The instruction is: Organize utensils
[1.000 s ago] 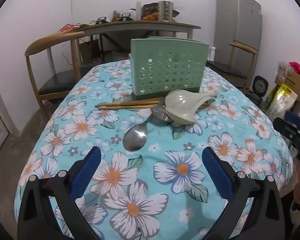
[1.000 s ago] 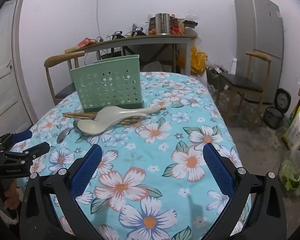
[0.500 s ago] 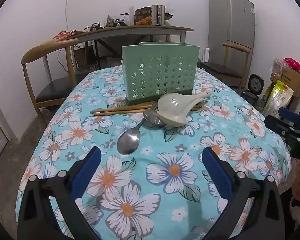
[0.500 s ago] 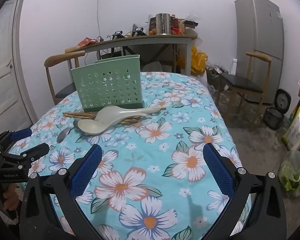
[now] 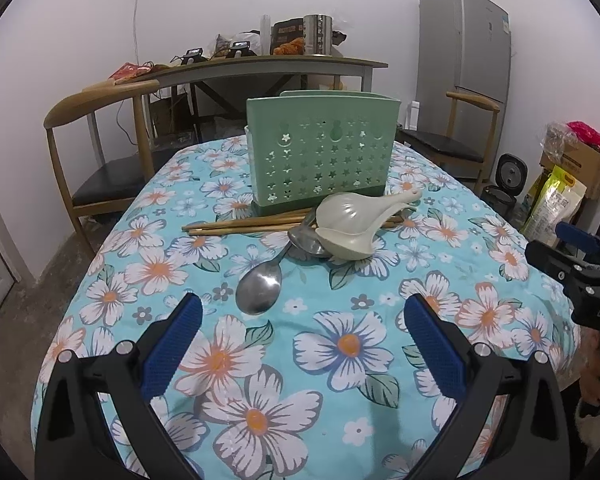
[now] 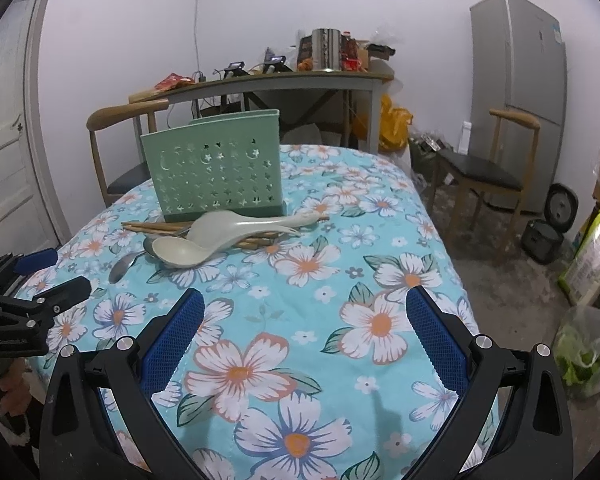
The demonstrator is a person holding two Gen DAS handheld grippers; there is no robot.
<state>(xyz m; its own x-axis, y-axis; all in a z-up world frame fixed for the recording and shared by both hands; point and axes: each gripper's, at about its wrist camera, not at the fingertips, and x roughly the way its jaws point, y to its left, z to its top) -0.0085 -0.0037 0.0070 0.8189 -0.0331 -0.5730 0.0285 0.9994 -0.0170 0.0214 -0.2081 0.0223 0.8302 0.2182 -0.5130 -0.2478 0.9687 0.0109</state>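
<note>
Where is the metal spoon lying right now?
In the left wrist view the metal spoon lies on the floral tablecloth, bowl toward the camera, its handle running back under the cream ladles in front of the green utensil holder.

Ahead of your left gripper (image 5: 298, 342), the second metal spoon (image 5: 306, 240) is mostly buried under the two plastic scoops (image 5: 350, 224), so only part of its bowl shows. The chopsticks (image 5: 244, 225) run under those scoops too, and you cannot count them. The green holder (image 5: 320, 152) faces you with its front wall, so its inside and compartments stay hidden. To the right, your right gripper (image 5: 568, 252) is cut off by the picture's edge, as is the hand (image 5: 594, 380) below it. From your right gripper's camera, the left gripper (image 6: 32, 280) is likewise cropped at the left edge. The items on the far desk (image 6: 268, 80) are too small to identify.
</note>
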